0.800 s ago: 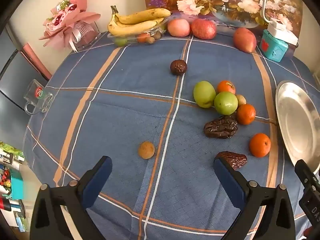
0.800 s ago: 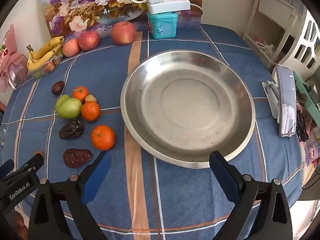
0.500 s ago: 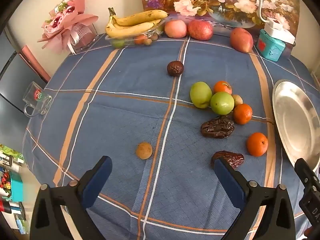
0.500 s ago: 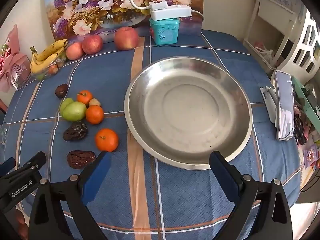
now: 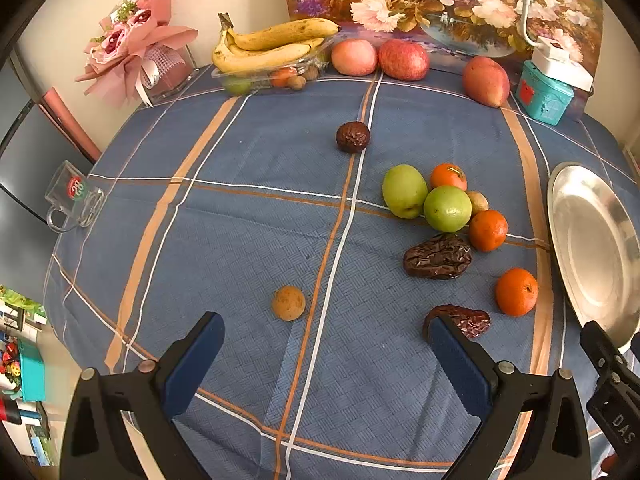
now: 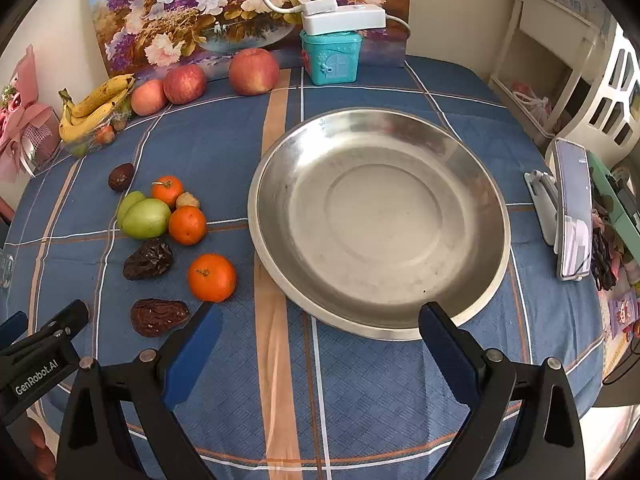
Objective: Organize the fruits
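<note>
Left gripper (image 5: 326, 346): held wide apart and empty, poised above the tablecloth (image 5: 240, 220).
Right gripper (image 6: 320, 328): likewise spread and empty, aimed at the near rim of the steel plate (image 6: 496, 200).
Fruit location: loose on the cloth left of the plate: two green fruits (image 5: 426, 198), three oranges (image 6: 212, 277), two dates (image 5: 438, 256), a small brown fruit (image 5: 288, 303) set apart.
Handling: the oranges are judged firm, round and prone to rolling, best taken across the middle; the dates look soft and wrinkled, best pinched lightly across the narrow width.
Obscured: one date (image 5: 466, 320) is partly covered by a left finger; the plate is cut off in the left view.
</note>
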Motion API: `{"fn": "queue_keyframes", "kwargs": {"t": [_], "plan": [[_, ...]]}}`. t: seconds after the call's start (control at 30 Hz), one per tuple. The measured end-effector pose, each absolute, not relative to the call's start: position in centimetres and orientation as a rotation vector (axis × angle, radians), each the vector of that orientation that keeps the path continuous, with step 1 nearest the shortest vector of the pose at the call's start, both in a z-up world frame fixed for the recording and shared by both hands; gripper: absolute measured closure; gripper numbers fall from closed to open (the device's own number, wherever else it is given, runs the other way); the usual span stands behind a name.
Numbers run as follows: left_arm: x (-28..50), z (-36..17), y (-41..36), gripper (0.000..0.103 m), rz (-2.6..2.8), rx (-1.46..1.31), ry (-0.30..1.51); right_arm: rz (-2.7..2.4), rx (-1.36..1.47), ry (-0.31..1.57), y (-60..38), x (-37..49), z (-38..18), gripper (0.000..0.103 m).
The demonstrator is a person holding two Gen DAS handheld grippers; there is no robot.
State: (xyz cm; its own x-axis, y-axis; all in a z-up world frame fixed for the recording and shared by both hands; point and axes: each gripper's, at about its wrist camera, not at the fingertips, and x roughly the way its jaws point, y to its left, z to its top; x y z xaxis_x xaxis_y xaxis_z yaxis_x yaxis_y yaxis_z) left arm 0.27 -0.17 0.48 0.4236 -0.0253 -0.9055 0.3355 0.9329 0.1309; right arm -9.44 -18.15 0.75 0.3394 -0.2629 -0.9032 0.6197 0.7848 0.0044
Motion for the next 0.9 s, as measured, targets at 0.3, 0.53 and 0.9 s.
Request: {"fn": "queue_keyframes", "kwargs": {"t": [0.3,0.53,0.9], "plan": [[0.5,-0.1,-0.4,0.0,-0.229,0.319,1.124,-0.589,0.381,1.099,-18.3,-9.1,-0.3,0.005],[0.7,-0.4,-0.6,0.0,-0.228,0.32,1.129,-0.587,0.38,1.103,-18.3,-8.9,-0.8,0.005],[0.8,-0.7,-0.9,0.0,-0.226,0.326,1.132,-0.58,0.383,1.117,-18.3,-8.5,-1.8,0.005]]}}
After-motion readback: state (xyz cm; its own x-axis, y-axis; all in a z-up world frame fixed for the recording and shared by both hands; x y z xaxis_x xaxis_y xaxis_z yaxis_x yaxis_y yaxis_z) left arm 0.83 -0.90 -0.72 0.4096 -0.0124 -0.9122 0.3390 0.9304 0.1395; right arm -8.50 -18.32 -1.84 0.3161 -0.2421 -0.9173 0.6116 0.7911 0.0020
